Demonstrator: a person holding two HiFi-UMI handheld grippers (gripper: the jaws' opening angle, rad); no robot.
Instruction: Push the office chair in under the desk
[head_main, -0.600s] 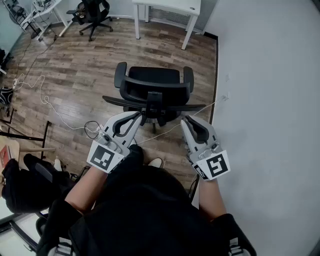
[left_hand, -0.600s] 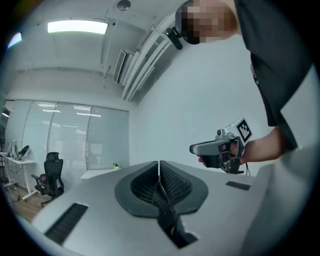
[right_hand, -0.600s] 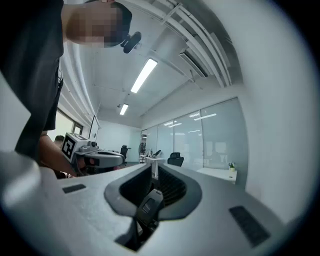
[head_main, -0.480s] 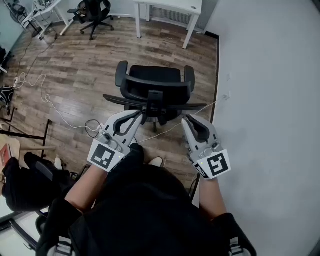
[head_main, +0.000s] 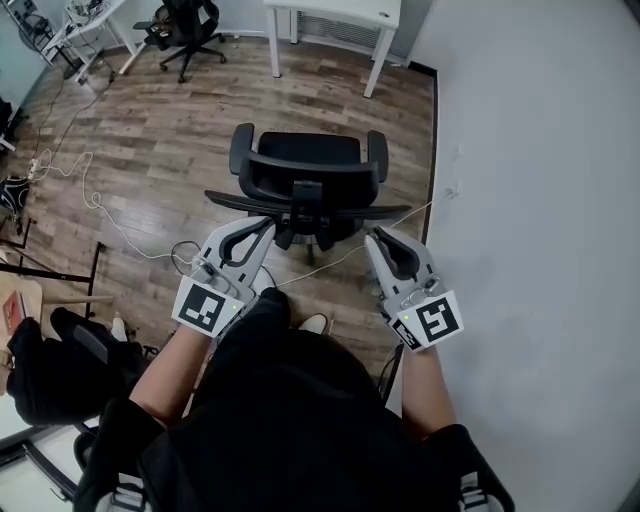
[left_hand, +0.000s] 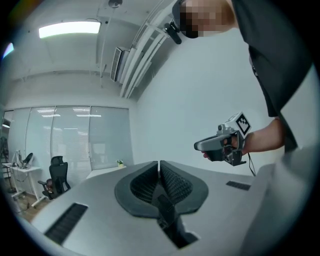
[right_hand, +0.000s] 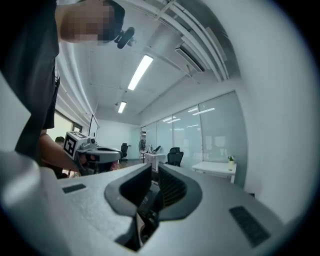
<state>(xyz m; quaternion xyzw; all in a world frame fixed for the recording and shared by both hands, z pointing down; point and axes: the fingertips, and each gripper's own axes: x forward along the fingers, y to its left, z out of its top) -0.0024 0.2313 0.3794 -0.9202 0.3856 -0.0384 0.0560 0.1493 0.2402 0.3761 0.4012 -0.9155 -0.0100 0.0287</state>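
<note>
Office chair (head_main: 305, 160) from the grippers: directly above both in the head view, backrest (head_main: 240, 203) side toward them
Left gripper (head_main: 264, 228): lower centre-left, held level, jaws pressed together with nothing between; tips at the backrest's lower edge, possibly touching, though the steep view does not settle it
Right gripper (head_main: 374, 238): lower centre-right, held level, jaws a narrow slit apart and empty; tips just below the backrest's right end
Nearer hand: about even, one at each side of the backrest, the left perhaps slightly closer
Chair place: centre of frame on the wood floor (head_main: 150, 150), close to the wall (head_main: 540, 200) at right
Chair heading: seat and armrests point toward the top of frame; backrest's long axis runs left to right
Desk (head_main: 335, 10): white, top edge of frame, slightly right of the chair, well apart from it
Push line, as judged: up the frame, drifting a little right
</note>
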